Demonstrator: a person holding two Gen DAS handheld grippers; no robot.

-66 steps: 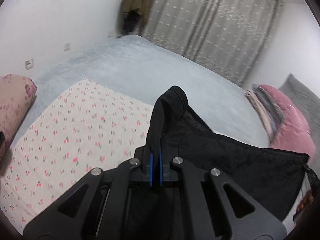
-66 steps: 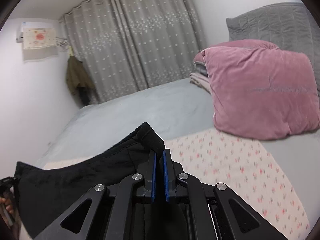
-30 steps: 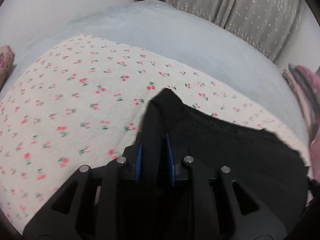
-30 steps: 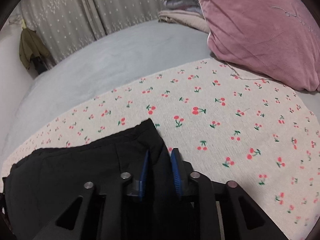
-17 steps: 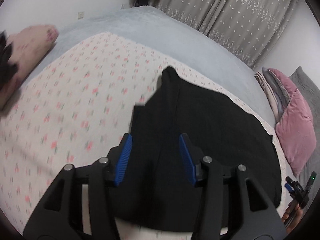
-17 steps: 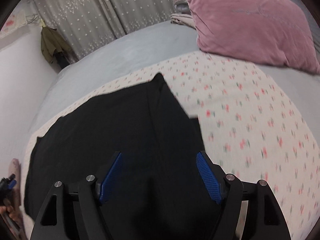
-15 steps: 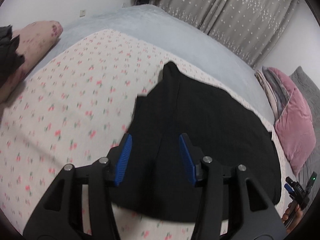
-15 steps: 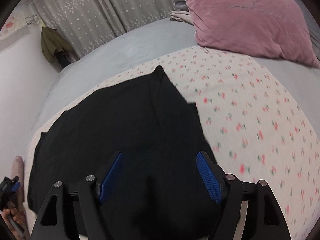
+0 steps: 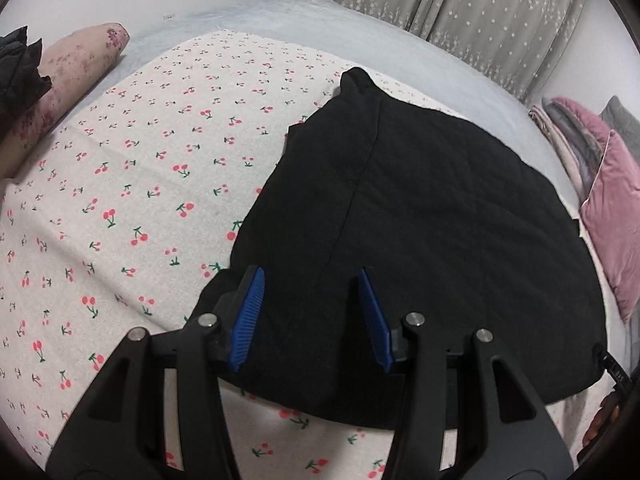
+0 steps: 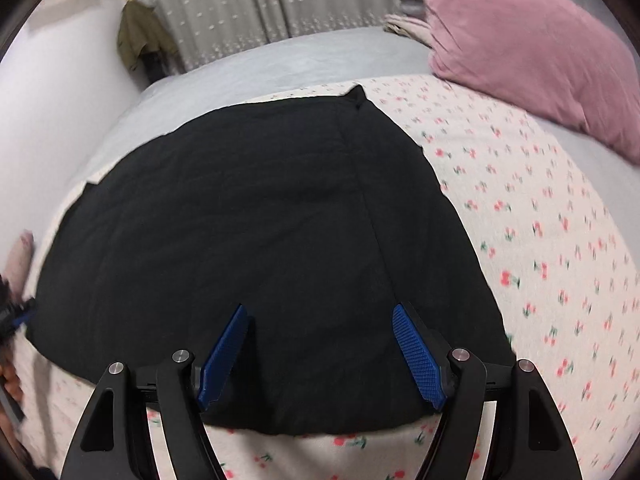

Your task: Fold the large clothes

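A large black garment [image 9: 432,216] lies folded flat on the cherry-print sheet [image 9: 132,184], with a seam running down it. It also shows in the right wrist view [image 10: 248,232]. My left gripper [image 9: 310,312] is open and empty, held above the garment's near left part. My right gripper [image 10: 320,344] is open wide and empty, above the garment's near right part. The blue pads [image 9: 248,316] touch nothing.
A pink cushion [image 10: 532,48] lies at the right on the grey bedspread [image 10: 280,68]. A floral bolster [image 9: 60,84] lies at the left edge. Grey curtains [image 9: 480,12] and a hanging olive jacket [image 10: 140,40] are behind the bed. The sheet [image 10: 540,220] is bare right of the garment.
Both grippers, shut on the garment's corners, lowered it onto the sheet, opened and let go. They have since pulled back toward me; the garment now lies flat.
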